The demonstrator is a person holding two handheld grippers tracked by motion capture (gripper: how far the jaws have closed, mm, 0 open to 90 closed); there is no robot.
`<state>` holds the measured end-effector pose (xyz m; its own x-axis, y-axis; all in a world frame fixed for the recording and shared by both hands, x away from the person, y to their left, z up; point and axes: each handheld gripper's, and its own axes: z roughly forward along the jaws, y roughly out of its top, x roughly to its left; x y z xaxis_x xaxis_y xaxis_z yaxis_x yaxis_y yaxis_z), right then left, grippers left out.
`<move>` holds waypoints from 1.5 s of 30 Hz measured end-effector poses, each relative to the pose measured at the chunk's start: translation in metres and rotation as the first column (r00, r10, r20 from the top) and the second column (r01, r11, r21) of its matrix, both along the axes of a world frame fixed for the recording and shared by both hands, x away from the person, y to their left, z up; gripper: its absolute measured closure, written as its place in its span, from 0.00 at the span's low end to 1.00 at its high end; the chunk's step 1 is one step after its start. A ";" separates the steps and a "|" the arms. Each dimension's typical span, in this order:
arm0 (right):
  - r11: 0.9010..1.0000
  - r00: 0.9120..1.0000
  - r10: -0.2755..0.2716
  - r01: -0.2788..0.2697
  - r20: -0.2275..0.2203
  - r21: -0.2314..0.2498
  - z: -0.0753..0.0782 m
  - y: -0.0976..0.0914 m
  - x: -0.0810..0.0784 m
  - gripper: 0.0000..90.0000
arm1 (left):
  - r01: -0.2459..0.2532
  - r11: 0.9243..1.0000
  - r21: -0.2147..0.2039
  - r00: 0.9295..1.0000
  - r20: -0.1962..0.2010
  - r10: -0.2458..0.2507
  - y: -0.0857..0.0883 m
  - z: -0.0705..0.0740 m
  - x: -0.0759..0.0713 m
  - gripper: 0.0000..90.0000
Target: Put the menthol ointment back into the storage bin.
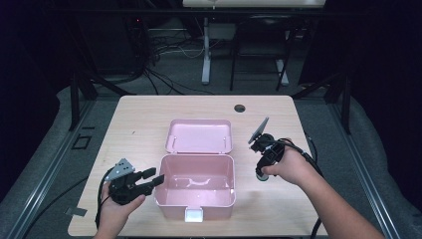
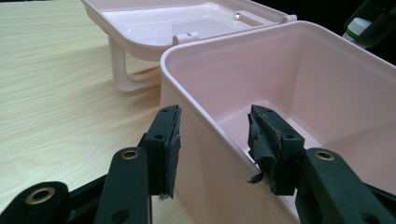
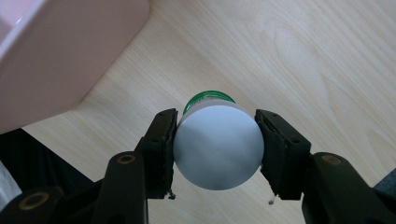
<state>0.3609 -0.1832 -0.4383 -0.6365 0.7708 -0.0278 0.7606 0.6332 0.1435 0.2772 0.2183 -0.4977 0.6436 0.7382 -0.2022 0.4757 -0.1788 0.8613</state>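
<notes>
1. Right gripper (image 3: 215, 149) clamped on a small jar (image 3: 218, 145) by its white cap, pads pressing both sides, green label peeking out underneath. Grabbed from the top, probably so it hangs upright and can drop straight down into something.
2. Jar sitting off the table (image 1: 149, 114) surface, just to the right of the pink box (image 1: 195, 204), near its right wall. In the high view, right gripper (image 1: 261, 175) pointing down with the hand wrapped around the body.
3. Left gripper (image 2: 212, 144) spread apart, straddling the near left corner of the pink box (image 2: 299, 79): one jaw outside the wall, one inside. Pads not clearly squeezing the plastic, so looks open rather than gripping. Guessing it's parked there to pin the box so it doesn't slide when the jar goes in.
4. Lid (image 1: 199, 135) flipped fully back, lying flat on the table behind the box, handle tucked under it in the left gripper view. Opening totally clear from above, nothing inside as far as visible.
5. Best guess at the step: carrying the jar over the right rim and lowering it into the box. Needs enough height to clear the wall first, since the rim is between jar and interior.
6. Possible snag: cap grip only, so a loose cap or a tilt could let the jar swing or clip the rim.
</notes>
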 end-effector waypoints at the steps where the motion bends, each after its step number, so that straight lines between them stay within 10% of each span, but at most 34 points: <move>1: 1.000 1.000 0.006 -0.006 -0.002 -0.005 0.002 0.001 0.000 0.56 | -0.001 1.000 -0.002 1.000 0.001 0.001 0.000 0.000 0.000 0.60; 34: 0.987 0.987 0.158 -0.157 0.029 -0.036 0.062 0.048 -0.008 0.56 | -0.001 1.000 -0.010 1.000 -0.005 0.001 0.002 -0.001 0.001 0.59; 40: 0.969 0.969 0.245 -0.244 0.029 -0.035 0.066 0.061 -0.012 0.56 | 0.000 1.000 -0.012 1.000 -0.008 0.000 0.002 -0.002 0.001 0.59; 45: 0.926 0.926 0.377 -0.376 0.032 -0.032 0.068 0.074 -0.019 0.56 | 0.001 1.000 -0.013 1.000 -0.011 -0.001 0.001 -0.002 0.001 0.59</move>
<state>0.3423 -0.1095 -0.3701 -0.8779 0.4733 -0.0723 0.4599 0.8756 0.1474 0.2785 0.2194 -0.4995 0.6422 0.7345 -0.2192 0.4849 -0.1678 0.8583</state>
